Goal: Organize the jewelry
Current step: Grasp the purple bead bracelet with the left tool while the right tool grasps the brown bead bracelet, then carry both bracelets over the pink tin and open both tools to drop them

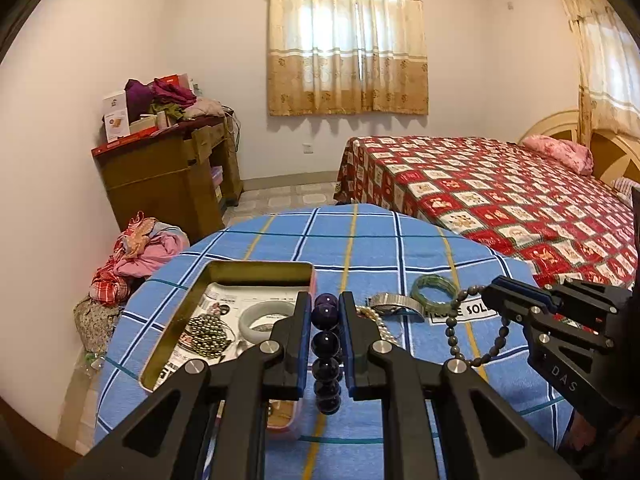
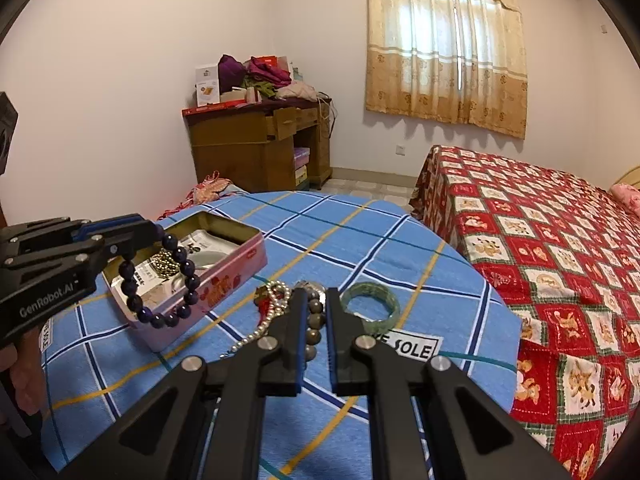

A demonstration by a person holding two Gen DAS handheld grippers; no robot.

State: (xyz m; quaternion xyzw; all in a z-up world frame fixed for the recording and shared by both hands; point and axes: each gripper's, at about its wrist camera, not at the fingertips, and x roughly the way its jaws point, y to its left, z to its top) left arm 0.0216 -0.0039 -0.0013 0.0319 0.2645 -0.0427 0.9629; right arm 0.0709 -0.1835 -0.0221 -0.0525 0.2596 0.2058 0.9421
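Two grippers are raised over a round table covered by a blue checked cloth (image 1: 400, 248), each clamped on a bead bracelet. The left gripper (image 1: 326, 300) grips a dark purple bead bracelet (image 2: 160, 276), which hangs in a loop above the near edge of the open tin (image 2: 240, 236). The right gripper (image 2: 318, 300) is clenched on a grey-brown bead bracelet (image 1: 476, 328), its loop dangling clear of the cloth. Inside the tin lie a pale bangle (image 1: 266, 314) and a coil of small metallic beads (image 1: 208, 332). On the cloth right of the tin rest a pearl strand (image 2: 272, 304), a metal watch band (image 1: 394, 304) and a green bangle (image 2: 370, 300).
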